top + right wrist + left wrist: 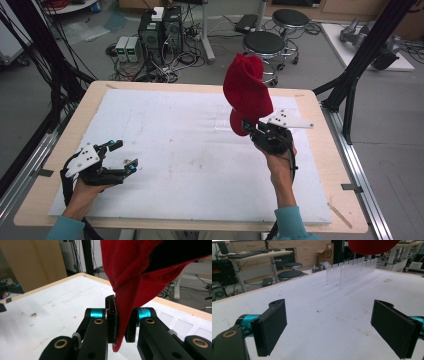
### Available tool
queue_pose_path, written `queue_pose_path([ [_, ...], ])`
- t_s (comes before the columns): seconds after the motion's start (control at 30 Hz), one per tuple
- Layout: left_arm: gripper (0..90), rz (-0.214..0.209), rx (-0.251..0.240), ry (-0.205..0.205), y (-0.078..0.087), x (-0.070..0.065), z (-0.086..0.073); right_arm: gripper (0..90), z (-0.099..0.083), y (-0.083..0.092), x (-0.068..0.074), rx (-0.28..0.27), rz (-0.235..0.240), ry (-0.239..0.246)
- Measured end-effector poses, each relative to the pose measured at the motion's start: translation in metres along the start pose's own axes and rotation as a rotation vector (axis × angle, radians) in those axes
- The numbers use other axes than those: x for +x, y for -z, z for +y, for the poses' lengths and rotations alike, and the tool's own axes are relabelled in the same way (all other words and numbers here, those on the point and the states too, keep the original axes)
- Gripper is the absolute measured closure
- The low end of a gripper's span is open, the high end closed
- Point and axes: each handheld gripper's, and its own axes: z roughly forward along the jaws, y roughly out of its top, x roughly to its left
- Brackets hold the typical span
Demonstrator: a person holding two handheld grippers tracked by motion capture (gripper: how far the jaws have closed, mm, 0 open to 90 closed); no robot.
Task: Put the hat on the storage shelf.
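So the right gripper (248,126) is clamped on a red cap (246,91), jaws pinched tight on a fold of the fabric near its lower edge. You can see it best in the right gripper view, where the cloth (130,287) runs down between the two black pads and a little tip pokes out below them. The cap is up in the air, clear of the table (60,150), hanging over the far right part of the white mat (190,165), with the bulk of it standing above the gripper rather than dangling under it.

The left gripper (119,155) sits low near the mat's near left corner, jaws wide apart with nothing between them, just bare mat showing in the gap. Its pads (273,325) point toward the far side.

There's also a clear slotted rack (350,271) standing on the mat toward the far edge, and from the left gripper view the cap (372,246) hangs just above it, not touching.
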Motion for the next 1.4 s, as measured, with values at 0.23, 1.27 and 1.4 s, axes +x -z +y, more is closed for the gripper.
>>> queue_pose_path([
  [0.23, 13.6, 0.006, 0.015, 0.015, -0.002, 0.001, -0.008, 84.2, 0.003, -0.006, -0.016, 0.027, -0.016, 0.008],
  [1.27, 14.0, 0.043, 0.013, 0.056, -0.004, 0.004, -0.022, 84.2, 0.006, -0.042, -0.084, 0.138, -0.045, -0.012],
  [1.4, 14.1, 0.044, 0.019, 0.049, -0.004, 0.004, -0.022, 84.1, 0.002, -0.045, -0.089, 0.152, -0.046, -0.032],
])
